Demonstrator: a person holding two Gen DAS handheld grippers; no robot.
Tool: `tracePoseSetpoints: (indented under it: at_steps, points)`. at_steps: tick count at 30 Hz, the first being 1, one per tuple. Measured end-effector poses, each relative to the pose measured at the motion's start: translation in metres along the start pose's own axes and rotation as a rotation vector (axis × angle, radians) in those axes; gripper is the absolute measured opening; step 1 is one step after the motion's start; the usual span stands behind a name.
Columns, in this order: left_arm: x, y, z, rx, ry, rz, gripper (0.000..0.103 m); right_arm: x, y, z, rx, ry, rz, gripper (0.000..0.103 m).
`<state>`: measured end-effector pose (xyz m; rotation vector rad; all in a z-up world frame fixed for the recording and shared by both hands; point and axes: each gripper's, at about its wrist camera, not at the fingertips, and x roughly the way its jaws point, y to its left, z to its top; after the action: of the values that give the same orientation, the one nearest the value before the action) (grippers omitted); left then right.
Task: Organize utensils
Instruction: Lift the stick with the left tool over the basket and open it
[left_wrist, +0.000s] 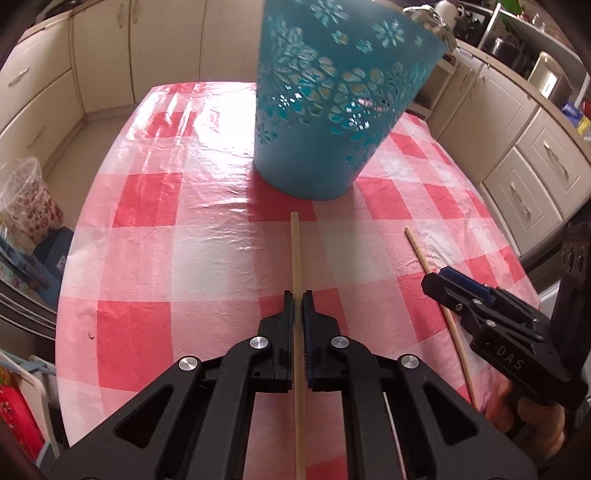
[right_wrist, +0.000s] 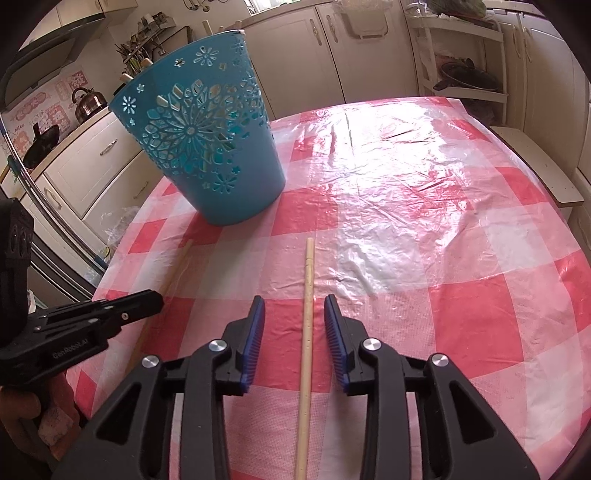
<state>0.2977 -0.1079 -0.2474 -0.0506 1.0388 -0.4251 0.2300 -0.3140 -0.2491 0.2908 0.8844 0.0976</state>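
At this moment I was in the picking step, with both chopsticks low at the table and none of them in the holder yet. My left gripper (left_wrist: 297, 295) was pressed together on the left chopstick (left_wrist: 295, 254), pinching it at about the middle of its length; the stick ran straight forward between the pads and its far end pointed toward the foot of the blue basket (left_wrist: 332, 110). I could not tell if this stick was already lifted a little or was resting on the checkered tablecloth (left_wrist: 147, 240).

My right gripper (right_wrist: 293, 306) was spread, with one blue pad on each side of the right chopstick (right_wrist: 308, 295), and neither pad touched it. That stick lay flat on the cloth, near the first one and almost parallel to it. The basket stood upright just beyond the far ends of both sticks, with its open top high above them, and some handles already showed over its rim in the right wrist view.

In my judgement the next move called for closing the right fingers on the stick without pushing it aside, because a thin round stick rolls easily on plastic cloth. After that both sticks needed a good lift and a tilt to upright, to pass over the tall rim.
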Motion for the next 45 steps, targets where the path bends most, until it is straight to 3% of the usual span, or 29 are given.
tracePoseSetpoints:
  at_steps: [8, 16, 23, 30, 36, 45]
  points:
    - [-0.068, 0.029, 0.023, -0.098, -0.163, -0.073, 0.005, 0.001, 0.01, -0.002, -0.061, -0.008, -0.03, 0.044]
    - [-0.134, 0.008, 0.084, -0.067, -0.397, -0.124, 0.005, 0.001, 0.009, -0.003, -0.063, -0.009, -0.027, 0.045]
    - [-0.15, -0.021, 0.146, -0.029, -0.566, -0.089, 0.005, 0.002, 0.008, -0.002, -0.058, -0.007, -0.017, 0.047]
    - [-0.127, -0.04, 0.192, -0.015, -0.699, 0.008, 0.005, 0.001, 0.008, -0.002, -0.051, -0.007, 0.003, 0.05]
    - [-0.084, -0.049, 0.207, -0.01, -0.687, 0.065, 0.005, 0.002, 0.006, -0.001, -0.043, -0.006, 0.029, 0.054]
    - [-0.046, -0.045, 0.191, 0.007, -0.576, 0.092, 0.008, 0.0, 0.005, 0.0, -0.038, -0.004, 0.045, 0.056]
